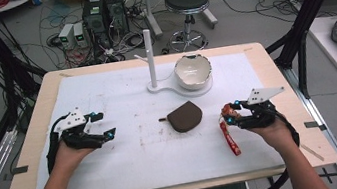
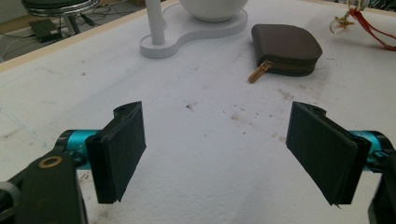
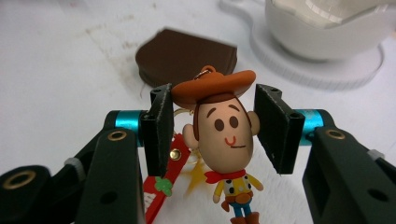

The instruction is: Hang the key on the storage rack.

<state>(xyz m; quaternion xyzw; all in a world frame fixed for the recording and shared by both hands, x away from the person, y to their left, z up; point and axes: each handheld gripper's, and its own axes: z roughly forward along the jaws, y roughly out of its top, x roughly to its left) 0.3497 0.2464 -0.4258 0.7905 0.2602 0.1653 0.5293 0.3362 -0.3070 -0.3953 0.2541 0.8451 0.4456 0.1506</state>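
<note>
Cowboy-figure keychain [image 3: 224, 140] with brown hat, big plastic head, yellow shirt and red strap, clamped by the head between the black pads of the right claw [image 3: 210, 128]; jaws pressed to both sides of the head, just closed onto it. Seen from above as a small brown-and-red bundle [image 1: 230, 112] at the right claw [image 1: 228, 116], red strap [image 1: 229, 138] dangling down to the white table [image 1: 133, 175]. Right hand [image 1: 275, 129] behind the claw, forearm entering from the bottom edge, claw pointing left toward the table's middle.

Left claw [image 2: 215, 154] spread wide, nothing between the pads, hovering low over the table. Left hand [image 1: 67, 155] wrapped around its body, claw [image 1: 103, 127] pointing right.

Dark brown zipped leather pouch [image 1: 185, 116] with a brass pull lying mid-table, between the two claws. Farther back, white stand with an upright post [image 1: 150, 59] and a white bowl with a jagged eggshell rim [image 1: 193, 70] seated on its base.

White sheet stained and scuffed, light wooden border around it. Beyond the table, grey floor strewn with cables, black round stool [image 1: 186, 1], computer boxes [image 1: 103, 10]. No legible writing.
</note>
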